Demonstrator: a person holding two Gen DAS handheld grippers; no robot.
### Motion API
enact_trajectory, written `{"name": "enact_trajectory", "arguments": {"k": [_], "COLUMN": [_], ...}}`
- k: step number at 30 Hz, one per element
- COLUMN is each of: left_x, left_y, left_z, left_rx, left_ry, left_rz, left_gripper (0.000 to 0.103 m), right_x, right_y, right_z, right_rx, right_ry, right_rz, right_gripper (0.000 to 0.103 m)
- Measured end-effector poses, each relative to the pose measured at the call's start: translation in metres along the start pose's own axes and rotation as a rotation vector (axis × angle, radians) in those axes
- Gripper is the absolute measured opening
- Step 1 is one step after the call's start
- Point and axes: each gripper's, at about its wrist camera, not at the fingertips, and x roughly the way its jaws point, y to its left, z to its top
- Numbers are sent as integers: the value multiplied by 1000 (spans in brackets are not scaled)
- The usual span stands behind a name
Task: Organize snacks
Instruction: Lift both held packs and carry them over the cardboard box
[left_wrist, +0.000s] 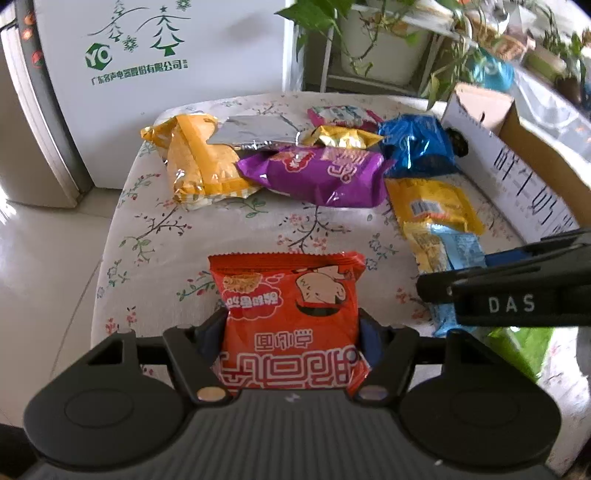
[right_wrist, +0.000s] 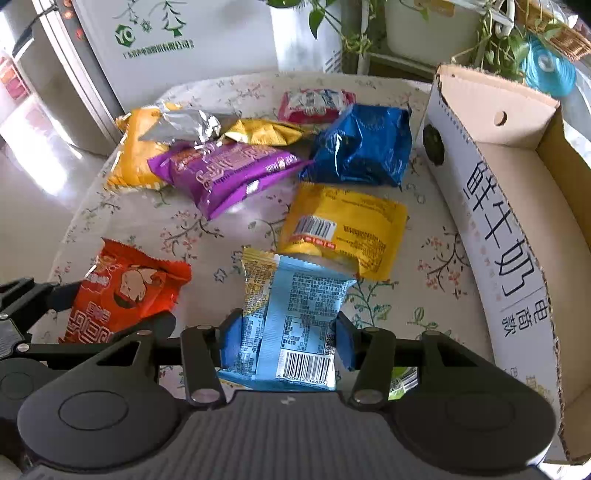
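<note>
The left hand-held gripper (left_wrist: 291, 332) is clamped on the red snack packet (left_wrist: 291, 317) at the near edge of the floral desk (left_wrist: 155, 236). Right of that packet, the right hand-held gripper (right_wrist: 286, 332) grips the light-blue snack packet (right_wrist: 295, 325). Beyond the red packet lie the purple packet (left_wrist: 317, 173) and orange packet (left_wrist: 199, 162); the cardboard box (right_wrist: 509, 236) stands far right.

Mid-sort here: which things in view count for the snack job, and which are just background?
Job:
- red packet in left tongs
- light blue packet in right tongs
- purple packet, dark blue packet, yellow packet
- cardboard box, probably the bin

Background:
- potted plants
- white appliance
- floral tablecloth
</note>
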Motion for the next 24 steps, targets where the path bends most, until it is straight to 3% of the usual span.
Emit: {"name": "enact_trajectory", "arguments": {"k": [7,14,24], "left_x": [-20,-37,-57], "left_y": [11,11,-18], "left_z": [1,4,21], "left_rx": [-71,-114,-91], "left_ry": [-65,-107,-160], "left_rz": [10,21,-8], "left_gripper": [70,70,70], "right_x": [-23,-39,-82], "right_y": [-5,-11,-44], "right_z": [4,7,18], "right_rx": [31,39,124], "right_ry": [-56,-100,-209], "right_rz": [68,82,80], "right_gripper": [57,57,57]}}
